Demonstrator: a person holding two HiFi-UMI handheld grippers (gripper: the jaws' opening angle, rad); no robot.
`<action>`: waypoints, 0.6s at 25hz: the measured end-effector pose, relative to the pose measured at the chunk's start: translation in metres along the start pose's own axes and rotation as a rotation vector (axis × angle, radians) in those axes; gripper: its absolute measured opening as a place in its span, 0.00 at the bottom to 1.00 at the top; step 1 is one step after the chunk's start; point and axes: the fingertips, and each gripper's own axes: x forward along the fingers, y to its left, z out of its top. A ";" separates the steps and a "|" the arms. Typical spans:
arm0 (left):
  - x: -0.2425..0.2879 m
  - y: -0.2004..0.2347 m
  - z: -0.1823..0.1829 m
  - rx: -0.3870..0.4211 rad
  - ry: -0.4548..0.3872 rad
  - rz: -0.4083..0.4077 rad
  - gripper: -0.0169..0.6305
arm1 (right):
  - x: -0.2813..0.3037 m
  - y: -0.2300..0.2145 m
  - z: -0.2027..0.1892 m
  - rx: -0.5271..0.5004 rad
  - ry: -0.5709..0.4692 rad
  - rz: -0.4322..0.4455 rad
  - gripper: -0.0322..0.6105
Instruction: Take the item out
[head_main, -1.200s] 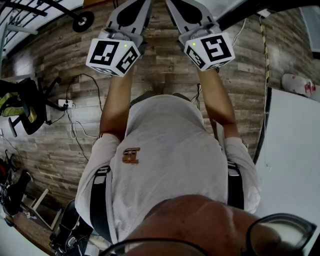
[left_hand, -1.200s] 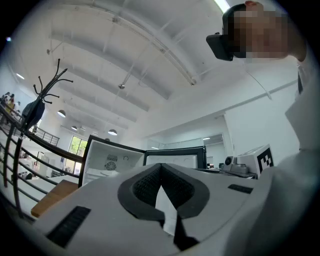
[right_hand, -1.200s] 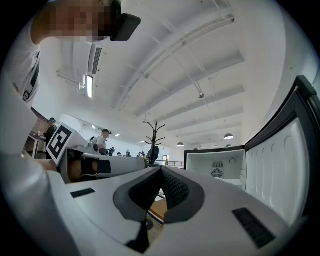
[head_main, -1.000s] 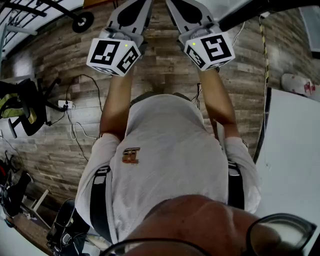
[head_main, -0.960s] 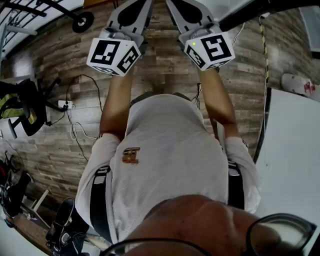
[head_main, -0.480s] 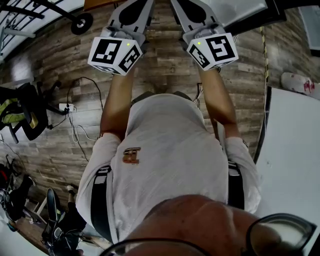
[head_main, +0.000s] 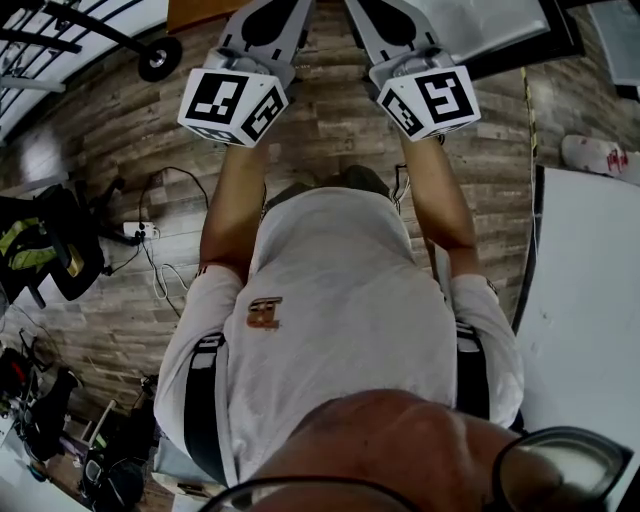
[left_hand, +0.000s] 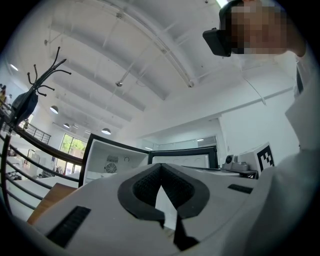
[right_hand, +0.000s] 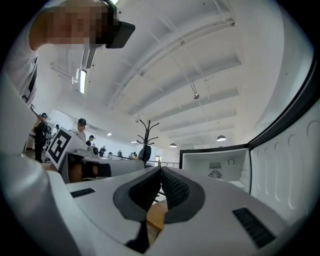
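Note:
Both grippers are held out in front of the person, side by side above a wooden floor. My left gripper (head_main: 266, 14) and my right gripper (head_main: 386, 12) each show their marker cube, and their tips run off the top edge of the head view. In the left gripper view the left gripper (left_hand: 161, 168) is shut with nothing between its pads. The right gripper (right_hand: 160, 170) is likewise shut and empty. Ahead stands an open white fridge (left_hand: 116, 159), also the fridge (right_hand: 215, 167), its door (right_hand: 295, 165) swung out. No item inside it can be made out.
A white table (head_main: 590, 300) lies to the right, and a black office chair (head_main: 50, 240) and a power strip with cables (head_main: 135, 232) to the left. A coat rack (right_hand: 145, 135) and several people (right_hand: 80, 131) are farther off. A wooden tabletop (right_hand: 157, 212) sits low ahead.
The floor has slid down in the head view as the person walked forward. The fridge's black-edged door shows more at the top right. Both grippers stay shut and level.

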 end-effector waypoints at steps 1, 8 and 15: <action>-0.001 0.004 0.001 0.000 0.000 -0.004 0.05 | 0.004 0.001 -0.001 -0.002 0.002 -0.003 0.10; 0.006 0.029 -0.007 -0.016 0.011 -0.011 0.05 | 0.025 -0.006 -0.012 -0.001 0.020 -0.016 0.10; 0.022 0.049 -0.015 -0.011 0.019 -0.007 0.05 | 0.045 -0.021 -0.020 -0.007 0.015 -0.012 0.10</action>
